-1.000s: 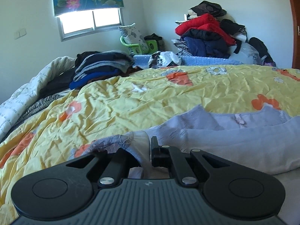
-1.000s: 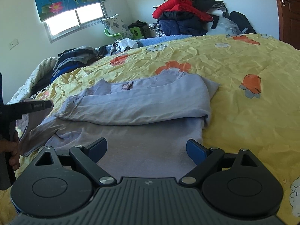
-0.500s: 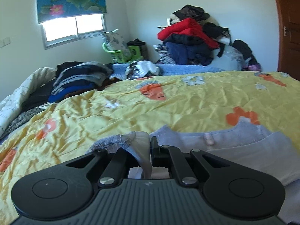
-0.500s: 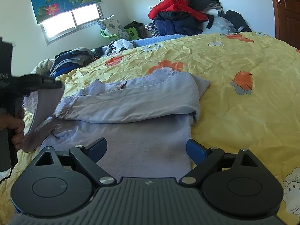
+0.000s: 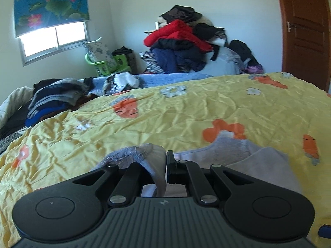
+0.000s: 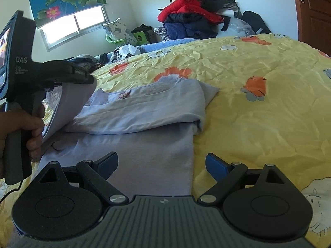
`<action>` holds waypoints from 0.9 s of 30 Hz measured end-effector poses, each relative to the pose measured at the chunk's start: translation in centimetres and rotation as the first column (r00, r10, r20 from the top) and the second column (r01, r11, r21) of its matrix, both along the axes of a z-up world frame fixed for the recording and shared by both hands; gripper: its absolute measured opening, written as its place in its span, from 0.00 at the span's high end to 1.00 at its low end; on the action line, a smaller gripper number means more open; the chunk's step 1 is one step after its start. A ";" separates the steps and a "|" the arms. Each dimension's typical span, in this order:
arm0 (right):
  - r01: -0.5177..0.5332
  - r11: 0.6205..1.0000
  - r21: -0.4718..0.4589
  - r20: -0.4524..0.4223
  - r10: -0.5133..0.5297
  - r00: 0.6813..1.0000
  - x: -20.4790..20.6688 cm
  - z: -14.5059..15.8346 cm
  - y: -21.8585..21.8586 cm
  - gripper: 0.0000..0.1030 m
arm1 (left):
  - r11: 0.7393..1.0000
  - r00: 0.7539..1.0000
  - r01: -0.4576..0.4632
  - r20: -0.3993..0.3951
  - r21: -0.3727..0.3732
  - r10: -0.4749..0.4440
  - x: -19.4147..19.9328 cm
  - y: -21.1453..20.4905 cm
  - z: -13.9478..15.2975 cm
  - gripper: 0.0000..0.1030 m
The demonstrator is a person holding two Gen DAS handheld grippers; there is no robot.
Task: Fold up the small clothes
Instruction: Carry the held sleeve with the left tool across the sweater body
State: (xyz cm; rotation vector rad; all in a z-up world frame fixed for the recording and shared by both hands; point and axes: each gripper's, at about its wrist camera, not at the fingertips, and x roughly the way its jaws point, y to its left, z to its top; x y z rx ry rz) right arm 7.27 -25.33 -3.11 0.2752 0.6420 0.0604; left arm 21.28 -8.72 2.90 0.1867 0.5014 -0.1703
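A pale lilac long-sleeved top (image 6: 149, 115) lies on the yellow quilt (image 6: 258, 103), one sleeve folded across its body. My left gripper (image 5: 165, 165) is shut on the cuff (image 5: 144, 153) of the other sleeve and holds it lifted above the garment's left side. It also shows in the right wrist view (image 6: 91, 78), with the sleeve (image 6: 68, 105) hanging from it. My right gripper (image 6: 161, 163) is open and empty, low over the top's lower hem.
Folded dark clothes (image 5: 55, 95) are stacked at the bed's far left. A heap of red and dark garments (image 5: 182, 43) stands by the far wall, next to a green basket (image 5: 109, 66). A brown door (image 5: 306, 31) is at the right.
My left gripper has lifted the sleeve cuff and carried it up and right, toward the garment's middle. My right gripper has stayed open over the hem, shifting slightly.
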 end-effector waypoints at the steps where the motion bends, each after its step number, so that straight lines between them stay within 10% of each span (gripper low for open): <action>1: 0.001 1.000 -0.001 -0.001 -0.001 1.000 0.0 0.0 -0.1 0.10 | 1.000 1.000 0.008 -0.001 0.002 -0.008 0.0 -0.4 0.0 0.96; 27: 0.054 0.999 -0.006 -0.019 -0.054 0.998 -1.8 -0.9 -2.3 0.10 | 0.986 0.985 0.167 -0.058 0.031 -0.165 0.5 -9.5 -2.8 0.96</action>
